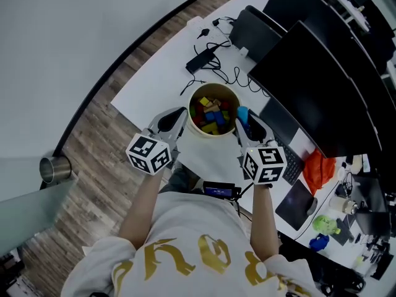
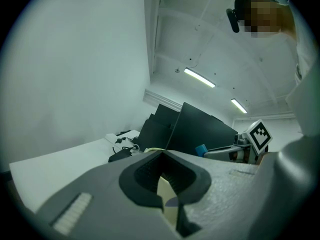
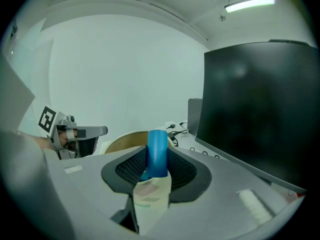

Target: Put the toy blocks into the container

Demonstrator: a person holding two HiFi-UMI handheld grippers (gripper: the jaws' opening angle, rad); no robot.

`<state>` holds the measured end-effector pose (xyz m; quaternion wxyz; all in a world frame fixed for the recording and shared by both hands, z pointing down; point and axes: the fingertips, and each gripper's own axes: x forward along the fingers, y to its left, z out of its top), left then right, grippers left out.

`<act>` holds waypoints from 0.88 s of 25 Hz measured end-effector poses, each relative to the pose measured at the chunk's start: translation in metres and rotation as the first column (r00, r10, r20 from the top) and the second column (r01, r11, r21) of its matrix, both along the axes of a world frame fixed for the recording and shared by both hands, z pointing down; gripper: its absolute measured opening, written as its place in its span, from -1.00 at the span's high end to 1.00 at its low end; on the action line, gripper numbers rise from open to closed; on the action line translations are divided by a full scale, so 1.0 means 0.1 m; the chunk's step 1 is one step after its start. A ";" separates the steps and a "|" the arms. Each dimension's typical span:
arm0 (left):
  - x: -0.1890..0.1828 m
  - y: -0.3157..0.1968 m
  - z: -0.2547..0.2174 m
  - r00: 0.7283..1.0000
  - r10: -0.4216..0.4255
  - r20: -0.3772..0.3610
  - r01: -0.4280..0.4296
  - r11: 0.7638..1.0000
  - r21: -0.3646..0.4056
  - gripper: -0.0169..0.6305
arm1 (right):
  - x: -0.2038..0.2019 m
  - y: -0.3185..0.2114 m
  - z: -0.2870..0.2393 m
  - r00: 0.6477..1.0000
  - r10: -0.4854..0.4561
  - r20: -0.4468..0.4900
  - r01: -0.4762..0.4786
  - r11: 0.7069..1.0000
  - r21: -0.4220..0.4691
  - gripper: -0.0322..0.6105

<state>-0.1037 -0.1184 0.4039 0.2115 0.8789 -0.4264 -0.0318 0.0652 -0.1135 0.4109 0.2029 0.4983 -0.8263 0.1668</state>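
Observation:
A round cream container (image 1: pixel 193 126) stands on the white table (image 1: pixel 154 85), filled with several coloured toy blocks (image 1: pixel 212 114). My right gripper (image 1: pixel 244 124) hangs at its right rim, shut on a blue cylinder block (image 1: pixel 242 112). In the right gripper view the blue cylinder block (image 3: pixel 157 153) stands upright between the dark pads (image 3: pixel 131 168), with the container rim (image 3: pixel 125 140) behind. My left gripper (image 1: pixel 176 121) is at the container's left rim, open. The left gripper view shows nothing between its pads (image 2: pixel 176 175). The right gripper (image 2: pixel 220 152) and its blue block (image 2: pixel 201 149) appear there too.
Dark monitors (image 1: pixel 309 60) rise along the table's right side, with a keyboard (image 1: pixel 291 156) below them. Black cables and a power brick (image 1: pixel 201 59) lie behind the container. An orange bag (image 1: pixel 318 169) and a green toy (image 1: pixel 325 225) sit at the right. A metal cylinder (image 1: pixel 54 168) stands at the left.

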 end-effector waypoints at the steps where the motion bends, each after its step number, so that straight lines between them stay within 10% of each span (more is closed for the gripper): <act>1: 0.01 -0.03 -0.01 1.000 0.005 -0.002 -0.005 1.000 0.001 0.92 | -0.02 -0.02 -0.01 1.000 -0.004 -0.001 0.004 1.000 0.001 0.40; 22: 0.03 -0.67 -0.01 0.990 0.136 -0.048 -0.137 0.990 -0.026 0.92 | -0.63 -0.47 0.10 0.958 -0.192 -0.212 0.187 0.981 -0.045 0.39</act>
